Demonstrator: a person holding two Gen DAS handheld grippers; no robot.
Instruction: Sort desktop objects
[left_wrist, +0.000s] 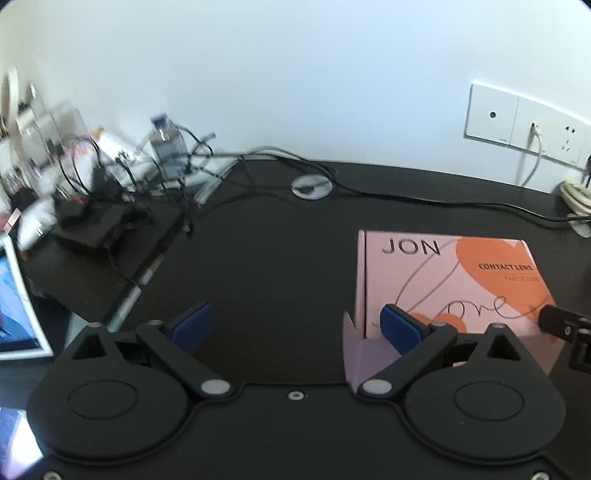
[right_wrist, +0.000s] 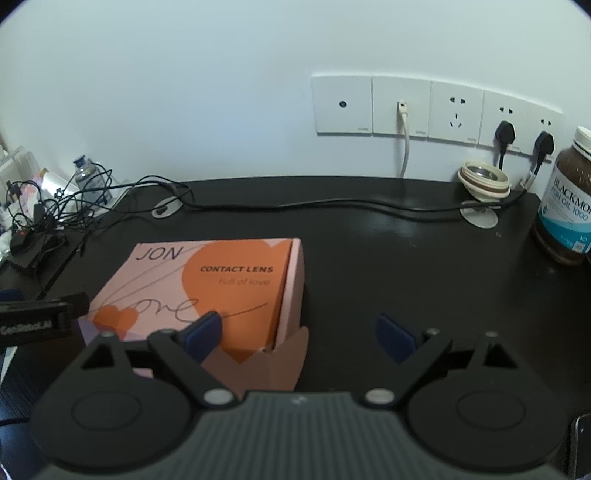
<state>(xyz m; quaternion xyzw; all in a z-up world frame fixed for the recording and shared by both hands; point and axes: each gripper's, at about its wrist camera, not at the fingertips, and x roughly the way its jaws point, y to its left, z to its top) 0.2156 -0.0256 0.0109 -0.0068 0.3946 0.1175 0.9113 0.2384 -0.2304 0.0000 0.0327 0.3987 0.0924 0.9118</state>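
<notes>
One pink contact lens box (right_wrist: 207, 291) with orange hearts lies flat on the black desk (right_wrist: 388, 258), lid shut and a front flap hanging open toward the cameras. It sits left of centre in the right wrist view and to the right in the left wrist view, so it lies between the two grippers.

Left gripper (left_wrist: 295, 325) tilts down toward the desk with its blue-padded fingers (left_wrist: 194, 325) spread wide and nothing between them; the right-hand finger overlaps the box's near left corner in the picture, but whether it touches the card I cannot tell. Right gripper (right_wrist: 299, 332) tilts down in the same way, fingers (right_wrist: 395, 338) wide apart and empty; its left finger stands over the box's near right part, and contact is again unclear. Each gripper's black body shows at the edge of the other's view, just beside the box.

Farther out, a black cable (right_wrist: 332, 206) runs across the back of the desk past two round grommets. A brown fish oil bottle (right_wrist: 565, 199) stands at the right edge, near a small round lid-like object (right_wrist: 484, 179). Wall sockets (right_wrist: 436, 109) sit above, two with black plugs. At the far left lies a tangle of wires (left_wrist: 147, 173) around a small bottle (left_wrist: 166, 138), blurred.
</notes>
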